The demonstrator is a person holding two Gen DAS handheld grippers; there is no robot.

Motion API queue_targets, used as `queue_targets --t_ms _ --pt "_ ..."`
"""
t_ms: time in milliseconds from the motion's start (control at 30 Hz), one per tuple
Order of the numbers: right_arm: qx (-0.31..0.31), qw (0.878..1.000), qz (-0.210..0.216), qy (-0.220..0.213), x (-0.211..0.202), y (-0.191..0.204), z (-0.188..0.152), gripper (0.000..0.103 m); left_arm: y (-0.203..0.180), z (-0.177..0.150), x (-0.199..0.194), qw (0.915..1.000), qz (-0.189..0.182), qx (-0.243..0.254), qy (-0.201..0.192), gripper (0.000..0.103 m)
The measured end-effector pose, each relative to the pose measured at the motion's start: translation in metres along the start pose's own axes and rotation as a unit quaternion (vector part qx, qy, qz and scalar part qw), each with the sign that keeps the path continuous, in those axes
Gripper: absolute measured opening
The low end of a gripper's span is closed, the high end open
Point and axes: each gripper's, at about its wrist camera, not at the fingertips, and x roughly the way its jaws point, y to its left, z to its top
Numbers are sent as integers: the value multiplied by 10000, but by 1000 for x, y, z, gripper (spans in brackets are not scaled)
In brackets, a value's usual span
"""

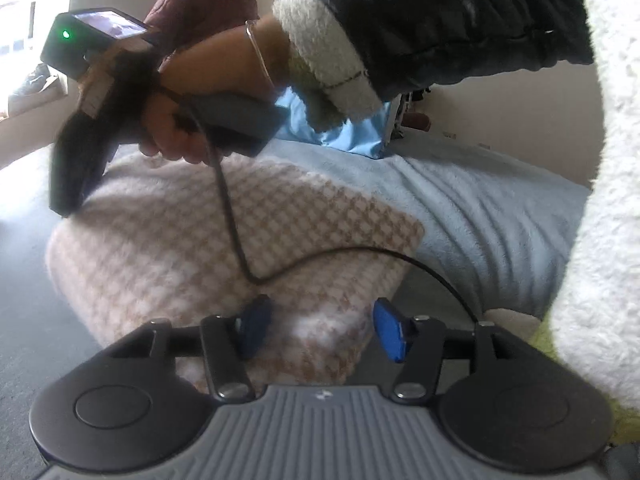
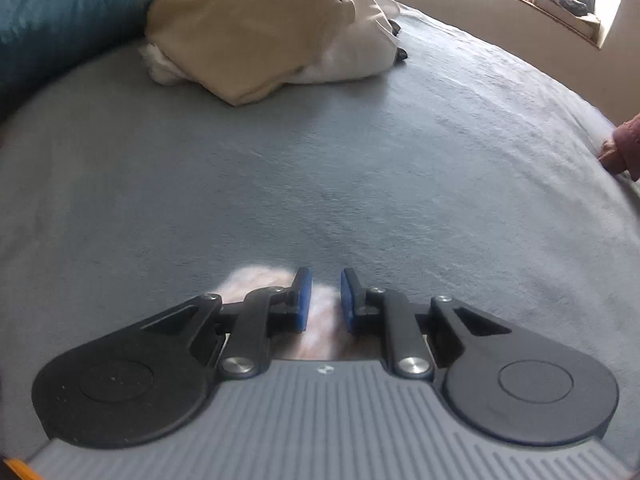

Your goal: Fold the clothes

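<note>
A fluffy pink-and-white checked garment (image 1: 224, 240) lies bunched on the grey bed cover. My left gripper (image 1: 323, 330) stands open over its near edge, with the fabric under and between the blue pads (image 1: 390, 334), which do not press on it. A hand in a black sleeve with a fleece cuff holds my right gripper (image 1: 66, 204), which points down at the garment's far left corner. In the right wrist view the right gripper (image 2: 325, 300) is nearly closed, and pink fabric (image 2: 320, 312) is pinched between its pads. A black cable (image 1: 232, 216) droops across the garment.
A pile of beige and white clothes (image 2: 256, 32) lies at the far side of the grey bed cover (image 2: 320, 160), beside a blue blanket (image 2: 60, 12). A light blue fleece (image 1: 480, 208) lies right of the garment. White fluffy fabric (image 1: 600, 240) fills the right edge. A maroon quilted thing (image 2: 628, 148) is at the bed's right edge.
</note>
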Motion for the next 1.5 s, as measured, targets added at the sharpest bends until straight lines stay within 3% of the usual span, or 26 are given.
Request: queue_targets --t_ms 67,333,433,533,633,700,733,800,867,967,1133,1267,1333,1400,1500 --pt "-101 9998 -14 -160 -9 4 -9 14 9 -1 -18 9997 -84 -212 -82 52" --pt "748 9908 161 -1115 -94 -54 -48 15 72 -16 -88 9954 -331 -885 -170 59" --pt "1237 9840 260 -1254 -120 -69 -68 16 96 -11 -86 9945 -121 -982 -355 59" --pt "1231 9842 679 -1075 -132 -61 -79 16 113 2 -68 9913 -124 -1107 -696 55" --pt "957 9896 979 -436 -120 -38 -88 15 121 13 -42 9885 -337 -1157 -917 53" --pt "1001 9916 809 129 -89 -26 -98 15 120 15 -16 9903 -485 -1115 -668 48" --pt "1196 9899 746 129 -77 -24 -106 15 118 13 -3 9923 -478 -1030 -488 45" --pt "1663 9834 733 9 -73 -28 -112 14 106 13 1 9972 -377 -495 -421 49" --pt "1928 9792 635 60 -79 -29 -110 14 101 16 -2 9985 -384 -109 -364 50" --pt "2071 9778 284 162 -93 -21 -105 15 121 35 -10 9972 -694 -242 -139 45" --pt "2444 9675 -521 392 -147 -6 -101 16 146 70 -30 9970 -661 -305 -269 45" --pt "2248 9686 -882 593 -193 -1 -100 16 159 87 -8 9967 -369 -711 100 45" --pt "2484 9644 -838 358 -206 -8 -108 19 167 85 3 9947 -120 -992 253 47" --pt "2713 9601 -675 -5 -201 -18 -125 26 174 73 7 9923 166 -1209 226 60" --pt "2919 9543 -263 -585 -174 -26 -159 29 162 59 12 9928 657 -1001 31 63"
